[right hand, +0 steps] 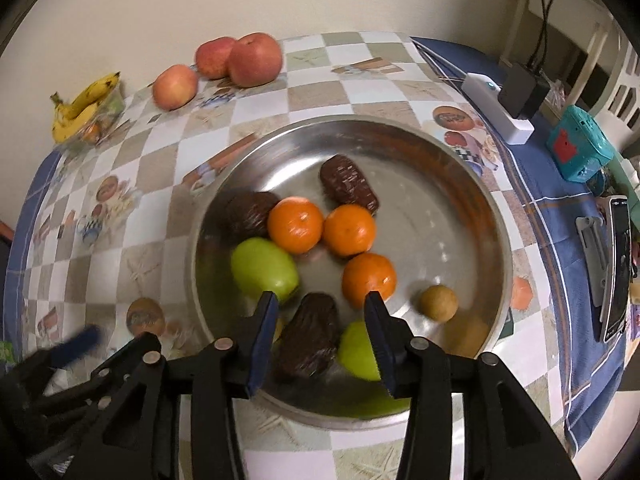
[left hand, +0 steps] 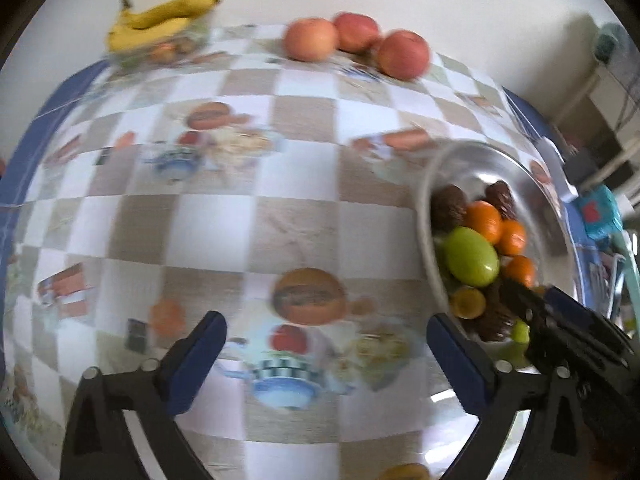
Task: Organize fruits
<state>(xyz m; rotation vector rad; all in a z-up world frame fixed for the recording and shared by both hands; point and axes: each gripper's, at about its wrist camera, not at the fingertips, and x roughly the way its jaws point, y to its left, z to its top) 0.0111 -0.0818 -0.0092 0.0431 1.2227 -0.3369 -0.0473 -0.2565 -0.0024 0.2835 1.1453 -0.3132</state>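
The big metal bowl [right hand: 460, 184] sits on the checkered table [right hand: 320, 80] and holds three oranges [right hand: 295, 225], green fruits [right hand: 264, 270] and long brown fruits. One brown fruit [right hand: 310, 336] lies between the half-open right tongs [right hand: 322, 320], its long side pointing up and away, but nothing squeezes it. The left tongs [left hand: 326, 344] are wide open over the bare cloth, holding nothing.

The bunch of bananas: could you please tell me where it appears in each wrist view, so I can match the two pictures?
Left wrist view: the bunch of bananas sits at the upper left, at the table's far edge.
Right wrist view: the bunch of bananas is at the left edge, upper part.
Shared landmark: the three apples, to the right of the bananas in both.
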